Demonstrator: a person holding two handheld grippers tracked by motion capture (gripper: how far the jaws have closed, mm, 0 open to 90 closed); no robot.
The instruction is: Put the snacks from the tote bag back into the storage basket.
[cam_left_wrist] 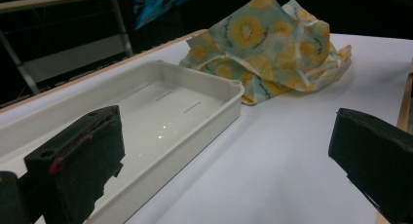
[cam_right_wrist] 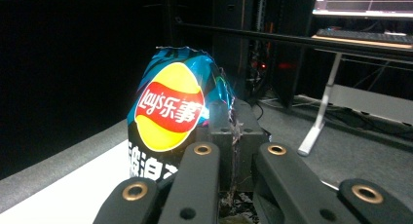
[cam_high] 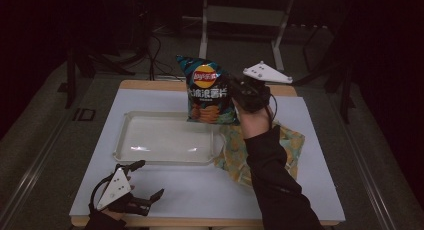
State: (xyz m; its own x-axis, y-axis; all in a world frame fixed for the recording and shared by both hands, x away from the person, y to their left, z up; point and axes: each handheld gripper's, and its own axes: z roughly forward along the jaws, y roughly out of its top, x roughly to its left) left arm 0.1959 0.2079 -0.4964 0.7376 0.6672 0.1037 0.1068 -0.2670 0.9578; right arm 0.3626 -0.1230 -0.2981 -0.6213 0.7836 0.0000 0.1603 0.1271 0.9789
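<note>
A blue Lay's crisp bag [cam_high: 207, 92] hangs upright above the far right corner of the white tray [cam_high: 120, 140]. My right gripper [cam_high: 232, 90] is shut on the bag's right edge. In the right gripper view the jaws [cam_right_wrist: 234, 131] pinch the foil seam of the crisp bag [cam_right_wrist: 168, 112]. My left gripper [cam_high: 150, 179] rests near the table's front left corner, open and with nothing in it. In the left gripper view its jaws [cam_left_wrist: 224, 151] stand wide apart, facing the tray [cam_left_wrist: 214, 121], which holds nothing.
A crumpled cloth printed with yellow fruit slices [cam_high: 235, 157] lies right of the tray, partly under the right forearm, and appears as the cloth [cam_left_wrist: 268, 53] beyond the tray. The white table top [cam_high: 200, 190] ends at a wooden edge. Dark stands and cables lie behind.
</note>
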